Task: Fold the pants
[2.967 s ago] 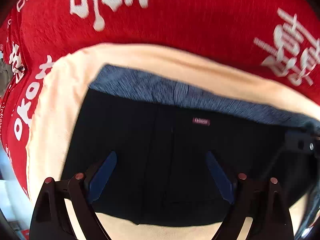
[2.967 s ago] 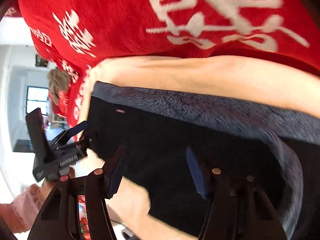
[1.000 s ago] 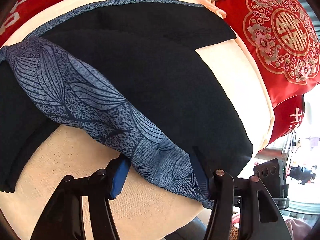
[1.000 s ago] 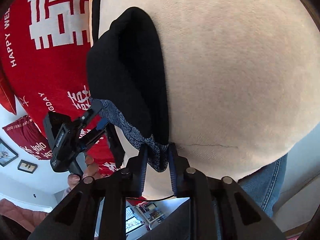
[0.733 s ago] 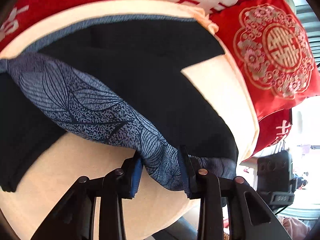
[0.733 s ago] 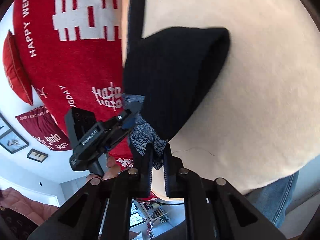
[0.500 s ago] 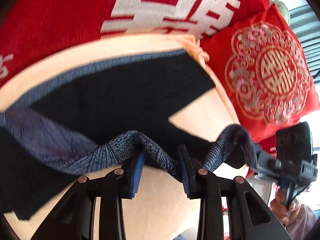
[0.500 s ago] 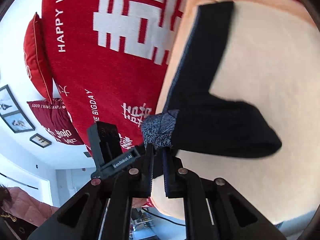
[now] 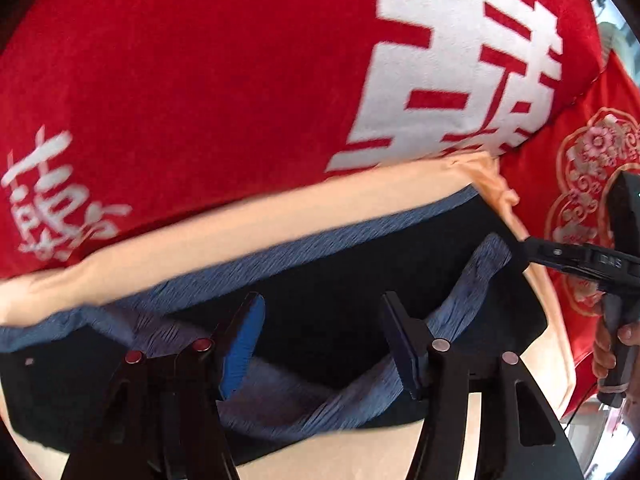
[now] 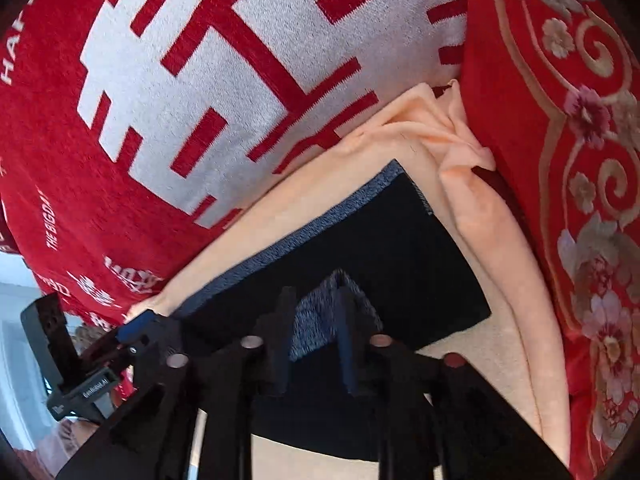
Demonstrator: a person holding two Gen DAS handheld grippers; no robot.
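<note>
I have both claws, left claw (image 9: pixel 322 344) and right claw (image 10: pixel 314 340), just opening, releasing the patterned hem onto the folded pants (image 9: pixel 340 280) ahead; next I smooth it.

red blanket (image 10: pixel 80 184) reads "the bigday" in white, w/ a big white double-happiness sign. left gripper (image 10: pixel 132 340) body label too blurred to read.

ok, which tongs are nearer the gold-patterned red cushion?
Right. Right tongs hang over the pants, at the end beside the cushion; left tongs sit further along the pants, away from it. Both have just opened, blue hem loose between each.
</note>
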